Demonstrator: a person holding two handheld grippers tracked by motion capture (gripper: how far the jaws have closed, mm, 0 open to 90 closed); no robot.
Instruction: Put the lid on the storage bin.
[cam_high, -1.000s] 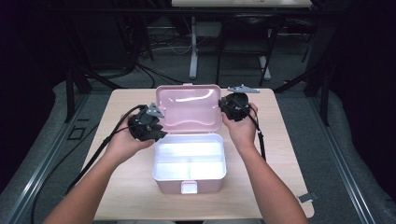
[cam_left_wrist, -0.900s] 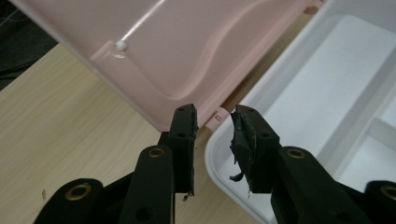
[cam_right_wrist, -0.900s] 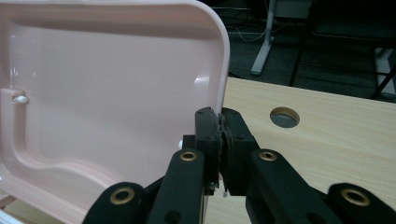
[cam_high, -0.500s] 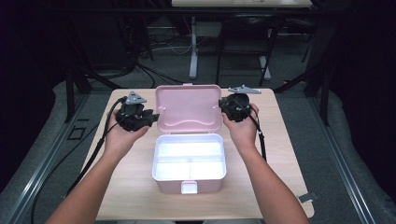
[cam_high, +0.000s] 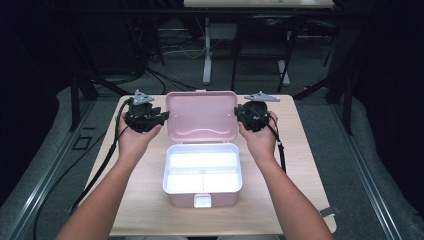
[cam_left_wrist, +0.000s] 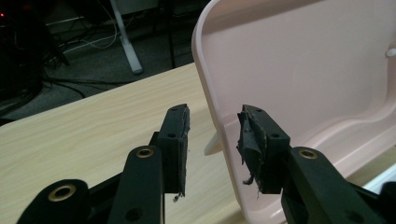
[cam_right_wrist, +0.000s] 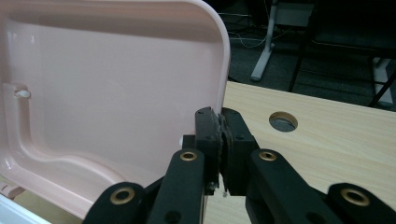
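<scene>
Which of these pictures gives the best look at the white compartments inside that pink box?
The high view: it looks straight down into the box, showing one long compartment and two smaller ones. The left gripper view catches just a sliver of the white base beneath the raised lid. The right gripper view shows a white strip at its bottom corner.

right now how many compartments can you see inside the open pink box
3: one long compartment across the back of the box, and two smaller ones in front, front-left and front-right. Glare on the white inside may hide finer dividers.
</scene>
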